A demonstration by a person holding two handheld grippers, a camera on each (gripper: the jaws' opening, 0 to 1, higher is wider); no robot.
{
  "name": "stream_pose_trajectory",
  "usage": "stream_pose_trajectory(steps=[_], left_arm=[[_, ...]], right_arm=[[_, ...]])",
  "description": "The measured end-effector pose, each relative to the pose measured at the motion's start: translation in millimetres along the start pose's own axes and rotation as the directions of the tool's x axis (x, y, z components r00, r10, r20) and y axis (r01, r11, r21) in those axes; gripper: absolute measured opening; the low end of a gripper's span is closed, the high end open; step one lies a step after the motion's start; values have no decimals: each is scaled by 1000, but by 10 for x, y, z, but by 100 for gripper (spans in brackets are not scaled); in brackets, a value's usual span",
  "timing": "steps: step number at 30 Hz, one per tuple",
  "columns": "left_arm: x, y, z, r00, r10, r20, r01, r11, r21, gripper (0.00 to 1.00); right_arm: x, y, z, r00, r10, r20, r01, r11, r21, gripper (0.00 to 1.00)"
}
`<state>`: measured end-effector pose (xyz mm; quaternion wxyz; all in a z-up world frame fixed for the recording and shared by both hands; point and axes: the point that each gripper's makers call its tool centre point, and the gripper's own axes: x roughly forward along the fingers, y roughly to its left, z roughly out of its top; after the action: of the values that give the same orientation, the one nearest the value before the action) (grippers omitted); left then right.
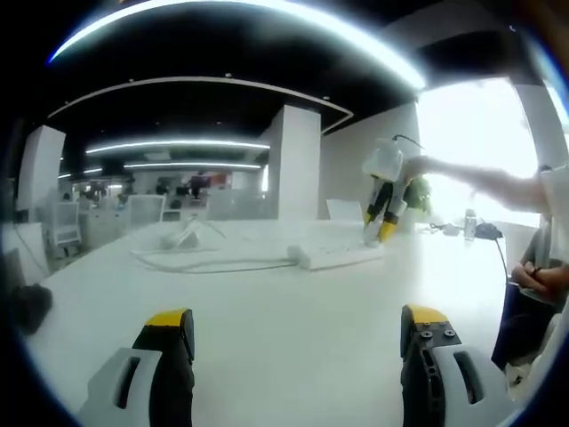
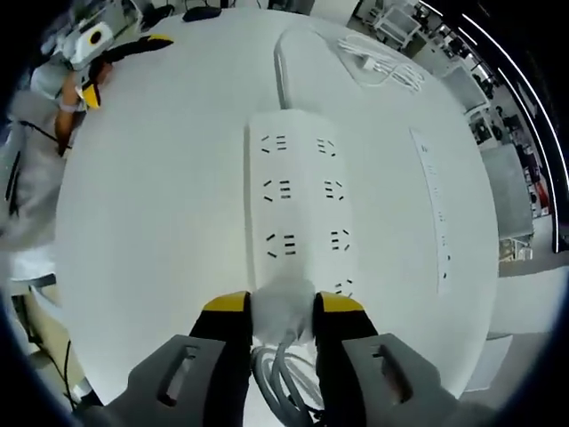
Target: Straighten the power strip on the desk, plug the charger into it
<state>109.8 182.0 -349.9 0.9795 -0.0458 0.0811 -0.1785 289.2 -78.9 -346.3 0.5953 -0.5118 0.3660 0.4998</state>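
Observation:
A white power strip (image 2: 298, 200) with two rows of sockets lies lengthwise on the white desk (image 2: 151, 222); its cord (image 2: 280, 62) runs off from the far end. My right gripper (image 2: 283, 313) is shut on a white charger (image 2: 283, 302), held over the strip's near end, with the charger's cable (image 2: 284, 378) trailing back between the jaws. In the left gripper view the same strip (image 1: 333, 256) lies far across the desk, with the right gripper (image 1: 382, 222) pointing down onto it. My left gripper (image 1: 296, 331) hovers low over the desk, open and holding nothing.
A loose bundle of white cable (image 2: 378, 62) lies beyond the strip. A long thin white bar (image 2: 436, 209) lies to the strip's right. A person (image 1: 538, 276) sits at the desk's edge. A small white object (image 1: 187, 236) and a cord (image 1: 204, 264) rest on the desk.

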Motion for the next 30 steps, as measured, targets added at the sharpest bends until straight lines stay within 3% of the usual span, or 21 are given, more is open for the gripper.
stream_pose_trajectory(steps=[4, 13, 17, 23, 30], left_arm=[[4, -31, -3, 1000, -7, -3, 8, 1000, 5, 99], [-27, -1, 44, 1000, -2, 3, 2, 1000, 8, 99], [-48, -8, 53, 1000, -4, 5, 4, 1000, 10, 99], [-87, -2, 75, 1000, 3, 12, -3, 1000, 11, 99], [-128, -5, 92, 1000, 0, 19, 0, 1000, 12, 99]], right_arm=[[5, -9, -3, 998, -56, -7, 56, 998, -15, 25], [-8, -27, 21, 996, -83, 19, 84, 996, -24, 26], [-22, -8, 50, 996, -81, 36, 81, 997, 1, 38], [-57, 6, 88, 994, -94, 49, 95, 995, -17, 41], [-92, -6, 202, 986, -122, 117, 122, 992, 1, 51]])
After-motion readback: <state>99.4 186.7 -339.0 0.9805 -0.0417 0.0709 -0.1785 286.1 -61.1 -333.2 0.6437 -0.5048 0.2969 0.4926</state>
